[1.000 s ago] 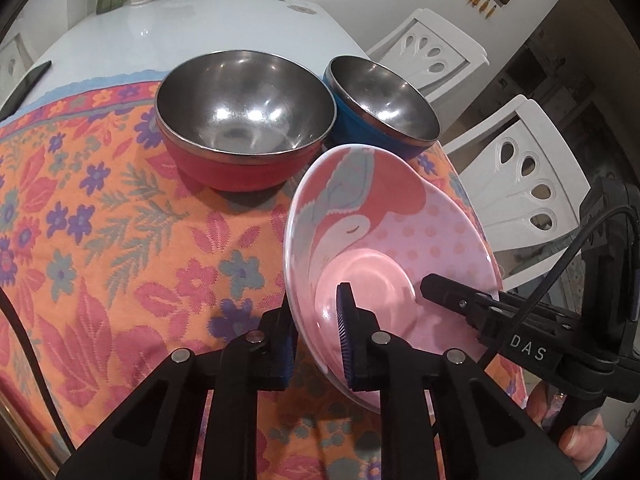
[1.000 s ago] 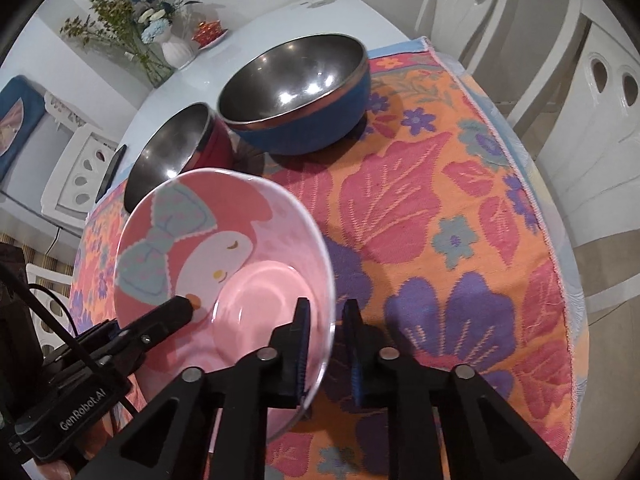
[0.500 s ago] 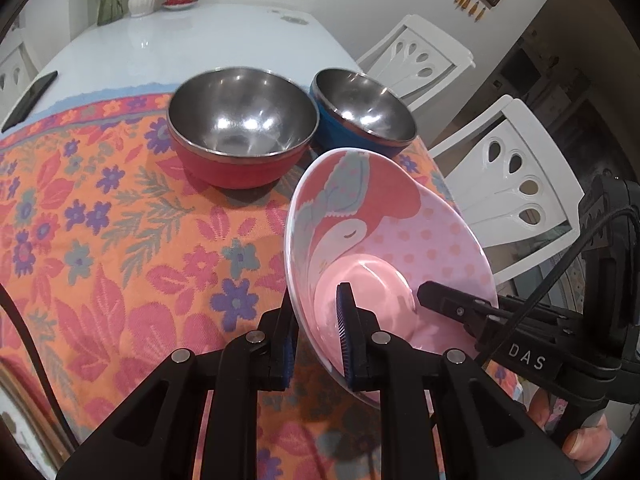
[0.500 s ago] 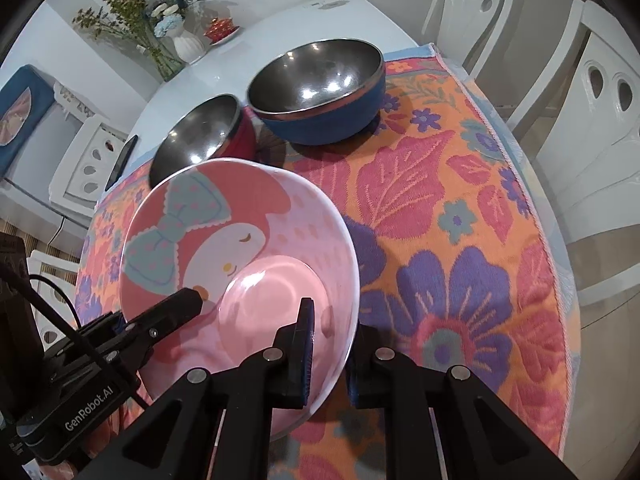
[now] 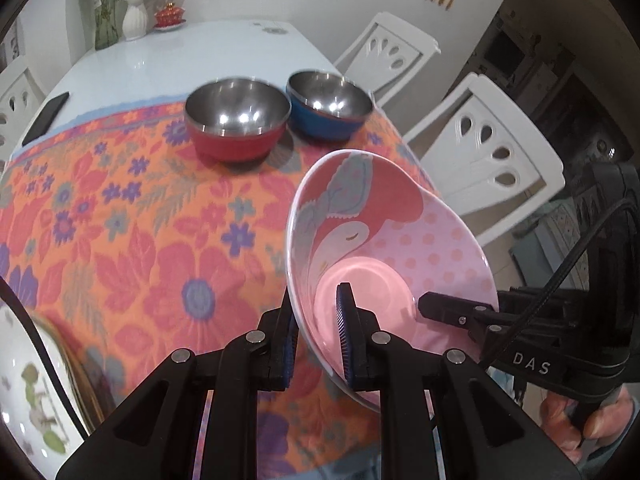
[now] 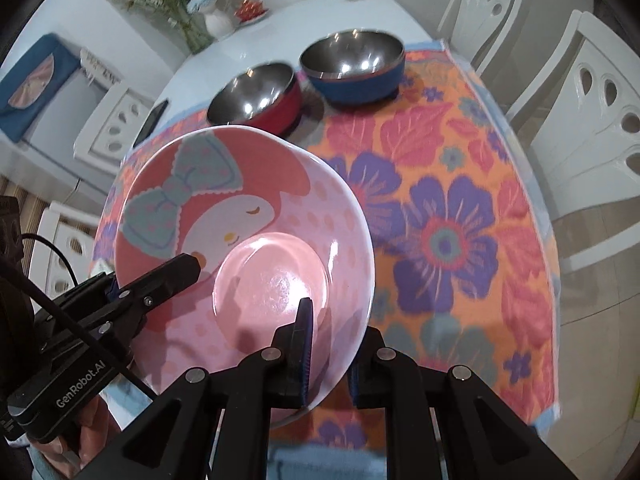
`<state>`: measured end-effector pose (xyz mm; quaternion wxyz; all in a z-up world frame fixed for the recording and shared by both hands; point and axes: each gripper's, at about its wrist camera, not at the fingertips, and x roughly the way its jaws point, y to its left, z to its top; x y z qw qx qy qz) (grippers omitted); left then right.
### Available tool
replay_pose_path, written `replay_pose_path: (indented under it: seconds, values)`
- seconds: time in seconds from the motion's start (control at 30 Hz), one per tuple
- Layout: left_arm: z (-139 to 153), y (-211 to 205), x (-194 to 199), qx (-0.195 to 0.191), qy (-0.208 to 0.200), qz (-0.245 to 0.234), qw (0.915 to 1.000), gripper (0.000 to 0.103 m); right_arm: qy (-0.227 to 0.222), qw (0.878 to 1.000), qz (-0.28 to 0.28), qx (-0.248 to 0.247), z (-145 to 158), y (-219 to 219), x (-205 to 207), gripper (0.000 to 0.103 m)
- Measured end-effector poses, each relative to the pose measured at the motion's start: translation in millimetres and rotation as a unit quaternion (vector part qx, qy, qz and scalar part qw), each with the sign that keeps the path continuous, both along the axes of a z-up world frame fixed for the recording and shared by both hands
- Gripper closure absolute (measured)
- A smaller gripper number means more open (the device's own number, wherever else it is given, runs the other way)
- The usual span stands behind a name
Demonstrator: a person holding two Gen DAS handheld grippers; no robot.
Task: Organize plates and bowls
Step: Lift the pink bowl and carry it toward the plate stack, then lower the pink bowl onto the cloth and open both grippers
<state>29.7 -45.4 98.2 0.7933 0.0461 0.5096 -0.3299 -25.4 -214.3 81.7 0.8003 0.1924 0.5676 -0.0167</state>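
Pink bowl [image 5: 400, 248]: rim pinched by left gripper [image 5: 316, 344] and right gripper [image 6: 330, 354] jaws (above desk [image 5: 168, 60]); 2 steel bowls [image 5: 238, 120] beyond.

Glossy pink bowl [image 5: 404, 248], smooth, looks like melamine or ceramic (cannot tell which). Polished metal inside red bowl [image 5: 238, 118] and blue bowl [image 5: 328, 104]. Matt woven floral cloth [image 5: 132, 216]. Shiny white tabletop [image 5: 192, 56]. Matt black plastic grippers.

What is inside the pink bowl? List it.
Inside the pink bowl: one finger of the left gripper and one of the right gripper, no food. Its underside is hidden.
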Motion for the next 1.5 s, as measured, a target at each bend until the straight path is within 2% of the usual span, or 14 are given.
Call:
replay_pose_path:
  seconds: [0.23,0.5,0.77,0.97,1.2,1.4,1.47,1.5]
  values:
    - [-20,15,-13,0.005,0.030,0.009,0.9995,0.088,0.023,0.999,0.024,-0.013,-16,16,-13,0.089]
    - [-41,20,-22,0.017,0.055,-0.002,0.9984,0.088,0.043,0.999,0.030,-0.012,-33,20,-16,0.089]
    - [-50,26,-31,0.019,0.072,-0.013,0.9971,0.088,0.053,0.998,0.034,-0.004,-35,19,-22,0.089]
    - [-41,39,-31,0.007,0.072,-0.017,0.9972,0.088,0.046,0.998,0.040,0.001,-26,14,-31,0.089]
    - [-22,45,-34,0.020,0.051,-0.033,0.9980,0.088,0.032,0.998,0.050,0.002,-2,11,-41,0.089]
    - [8,49,-18,0.010,0.037,-0.007,0.9992,0.087,-0.016,0.999,0.048,0.013,33,0,-34,0.089]
    - [19,50,-5,-0.004,0.031,0.013,0.9994,0.083,-0.046,0.998,0.043,0.017,47,-3,-22,0.089]
    - [27,51,7,-0.014,0.027,0.030,0.9991,0.071,-0.056,0.997,0.041,0.018,53,-4,-15,0.087]
